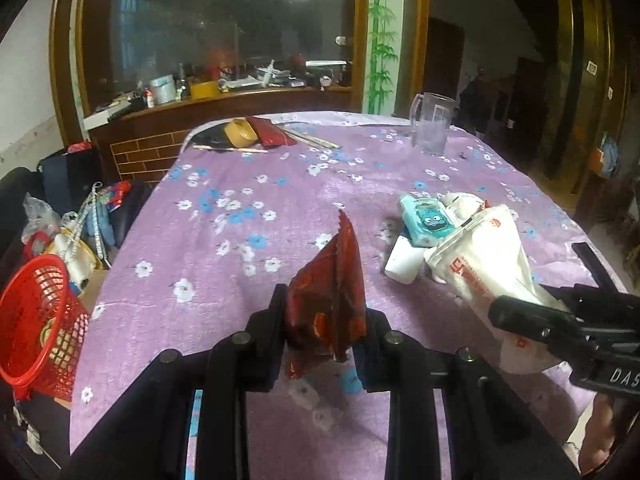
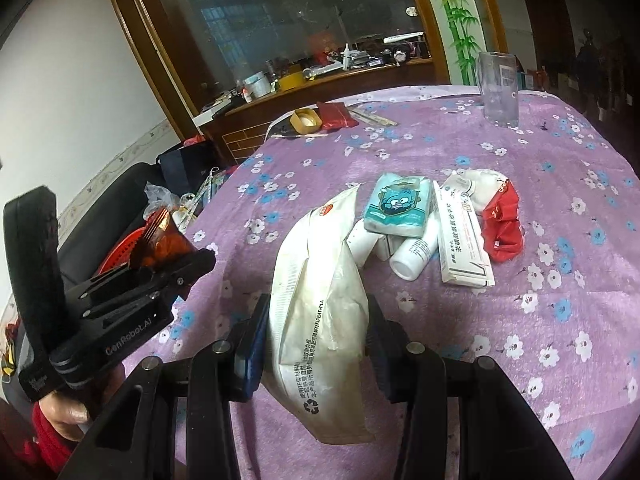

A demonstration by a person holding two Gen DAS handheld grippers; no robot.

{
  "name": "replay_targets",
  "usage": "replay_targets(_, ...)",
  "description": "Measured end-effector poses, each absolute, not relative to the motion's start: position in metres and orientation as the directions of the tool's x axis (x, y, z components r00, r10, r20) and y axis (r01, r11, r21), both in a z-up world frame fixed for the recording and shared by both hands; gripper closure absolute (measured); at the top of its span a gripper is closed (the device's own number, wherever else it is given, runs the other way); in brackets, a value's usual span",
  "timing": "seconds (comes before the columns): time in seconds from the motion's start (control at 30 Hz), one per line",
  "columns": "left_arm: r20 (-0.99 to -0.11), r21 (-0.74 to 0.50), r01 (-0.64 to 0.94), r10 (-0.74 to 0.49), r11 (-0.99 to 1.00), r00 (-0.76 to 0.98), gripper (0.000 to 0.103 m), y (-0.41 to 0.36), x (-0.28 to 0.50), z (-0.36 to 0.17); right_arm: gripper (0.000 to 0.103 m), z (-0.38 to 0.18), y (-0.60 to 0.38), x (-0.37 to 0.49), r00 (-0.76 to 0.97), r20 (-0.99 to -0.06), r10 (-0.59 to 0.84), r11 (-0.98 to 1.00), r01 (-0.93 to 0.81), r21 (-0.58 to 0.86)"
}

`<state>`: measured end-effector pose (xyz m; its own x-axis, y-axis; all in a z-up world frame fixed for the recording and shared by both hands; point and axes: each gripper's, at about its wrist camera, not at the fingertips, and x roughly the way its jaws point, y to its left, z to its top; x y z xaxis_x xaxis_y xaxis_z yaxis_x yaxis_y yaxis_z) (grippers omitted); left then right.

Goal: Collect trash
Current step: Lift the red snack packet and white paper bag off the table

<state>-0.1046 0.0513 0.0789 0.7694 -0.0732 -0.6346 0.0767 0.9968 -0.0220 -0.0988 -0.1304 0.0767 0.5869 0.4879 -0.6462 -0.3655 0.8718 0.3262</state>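
Observation:
My left gripper [image 1: 325, 320] is shut on a crumpled dark red snack wrapper [image 1: 330, 292], held above the purple flowered tablecloth [image 1: 224, 216]. My right gripper [image 2: 316, 328] is shut on a white paper bag [image 2: 316, 300] that trails onto the cloth. In the right wrist view the left gripper [image 2: 160, 256] shows at the left with the red wrapper [image 2: 164, 240] in its jaws. A red mesh basket [image 1: 36, 320] stands off the table's left edge. On the cloth lie a teal tissue pack [image 2: 398, 206], white bottles [image 2: 412, 256], a white medicine box [image 2: 464, 236] and a crumpled red packet [image 2: 502, 224].
A clear plastic jug [image 1: 432, 124] stands at the far right of the table. A tape roll [image 1: 240, 132], a red pouch [image 1: 268, 132] and chopsticks [image 1: 316, 140] lie at the far edge. Bags and clutter [image 1: 76, 224] sit beside the table on the left. A cluttered wooden counter [image 1: 224, 92] runs behind.

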Motion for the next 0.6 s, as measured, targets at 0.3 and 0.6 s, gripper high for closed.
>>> replay_targets(0.3, -0.624, 0.017, 0.055, -0.032, 0.998, 0.780, 0.076, 0.055, -0.113, 0.076, 0.055, 0.078, -0.122, -0.105, 0.579, -0.653, 0.488, 0.870, -0.381, 0.313)
replay_targets(0.6, -0.625, 0.031, 0.039, -0.011, 0.999, 0.780, 0.076, 0.060, -0.114, 0.072, 0.055, 0.075, -0.116, -0.103, 0.567, -0.662, 0.490, 0.867, -0.392, 0.307)
